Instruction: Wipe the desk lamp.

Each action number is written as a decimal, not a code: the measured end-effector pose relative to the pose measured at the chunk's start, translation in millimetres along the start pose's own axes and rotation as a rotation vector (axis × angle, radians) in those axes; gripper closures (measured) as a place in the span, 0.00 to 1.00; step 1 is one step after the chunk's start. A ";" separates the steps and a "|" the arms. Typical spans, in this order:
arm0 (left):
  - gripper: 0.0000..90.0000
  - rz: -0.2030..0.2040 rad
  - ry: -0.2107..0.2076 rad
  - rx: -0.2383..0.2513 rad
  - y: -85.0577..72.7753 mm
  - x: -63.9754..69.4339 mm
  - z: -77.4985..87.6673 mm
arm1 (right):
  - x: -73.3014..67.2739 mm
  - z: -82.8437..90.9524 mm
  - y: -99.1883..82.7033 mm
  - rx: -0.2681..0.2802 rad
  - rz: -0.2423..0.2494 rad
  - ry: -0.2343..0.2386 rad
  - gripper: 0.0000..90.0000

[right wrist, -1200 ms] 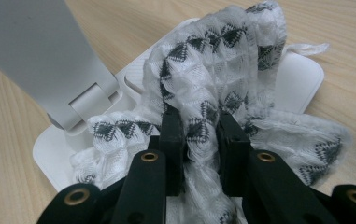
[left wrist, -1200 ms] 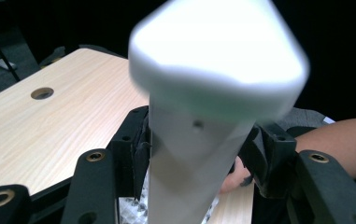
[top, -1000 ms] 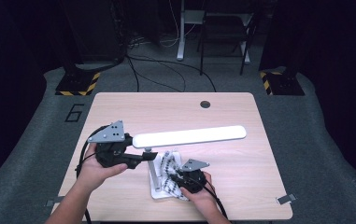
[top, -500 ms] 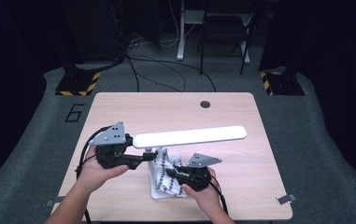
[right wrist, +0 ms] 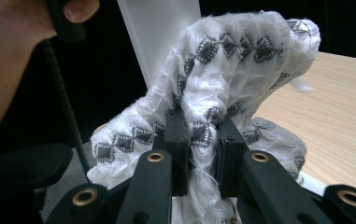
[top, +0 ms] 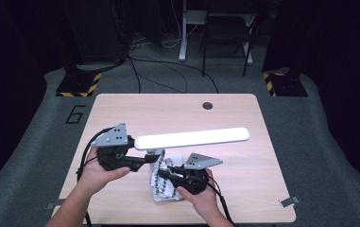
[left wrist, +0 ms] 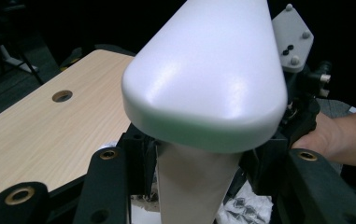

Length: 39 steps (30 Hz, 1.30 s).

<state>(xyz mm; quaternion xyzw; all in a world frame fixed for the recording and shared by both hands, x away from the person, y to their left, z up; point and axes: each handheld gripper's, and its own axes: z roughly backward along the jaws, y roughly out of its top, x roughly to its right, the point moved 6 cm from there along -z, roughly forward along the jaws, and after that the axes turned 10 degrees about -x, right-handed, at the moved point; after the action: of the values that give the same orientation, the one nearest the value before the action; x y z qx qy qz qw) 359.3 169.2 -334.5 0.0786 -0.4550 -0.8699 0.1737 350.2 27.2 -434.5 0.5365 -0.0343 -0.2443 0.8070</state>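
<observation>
A desk lamp with a long white lit head [top: 192, 138] stands near the table's front. My left gripper [top: 140, 158] is shut on its white upright post [left wrist: 194, 186], just under the head's rounded end [left wrist: 208, 79]. A white cloth with a black diamond pattern [top: 161, 189] is bunched around the foot of the post. My right gripper [top: 163, 175] points left and is shut on a fold of this cloth [right wrist: 231, 60], which is pinched between its pads [right wrist: 178, 140] and lifted against the post [right wrist: 161, 32].
The wooden table [top: 244, 189] has a round cable hole [top: 208, 105] at its far edge. Beyond it on the dark floor are cables, chair legs [top: 225, 42] and two yellow-black striped bases [top: 78, 85]. The other hand [left wrist: 339, 140] is close behind the lamp.
My right gripper has risen from the table with the cloth pinched in it, pulling the cloth up along the lamp post. The left gripper and the lamp have stayed still.
</observation>
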 end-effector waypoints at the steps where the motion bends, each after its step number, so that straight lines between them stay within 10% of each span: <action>1: 0.59 -0.001 0.000 -0.002 0.3 0.2 -0.3 | 1.4 -3.4 -4.3 -0.014 0.006 -0.017 0.88; 13: 0.59 -0.008 0.003 -0.001 0.6 0.2 -1.3 | 24.0 -48.4 -76.8 -0.321 0.029 -0.047 0.88; 22: 0.59 -0.006 0.006 -0.001 -0.7 0.0 0.0 | 31.4 -55.5 -87.0 -0.361 -0.018 -0.043 0.88; 39: 0.59 -0.003 0.018 -0.006 -0.5 0.2 -0.4 | -8.0 5.8 11.7 0.026 0.045 0.019 0.88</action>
<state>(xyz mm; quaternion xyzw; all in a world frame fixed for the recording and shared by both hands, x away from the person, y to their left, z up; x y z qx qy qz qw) 359.2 169.1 -335.1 0.0864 -0.4508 -0.8707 0.1768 345.5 29.3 -420.0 0.5482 -0.0418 -0.2203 0.8057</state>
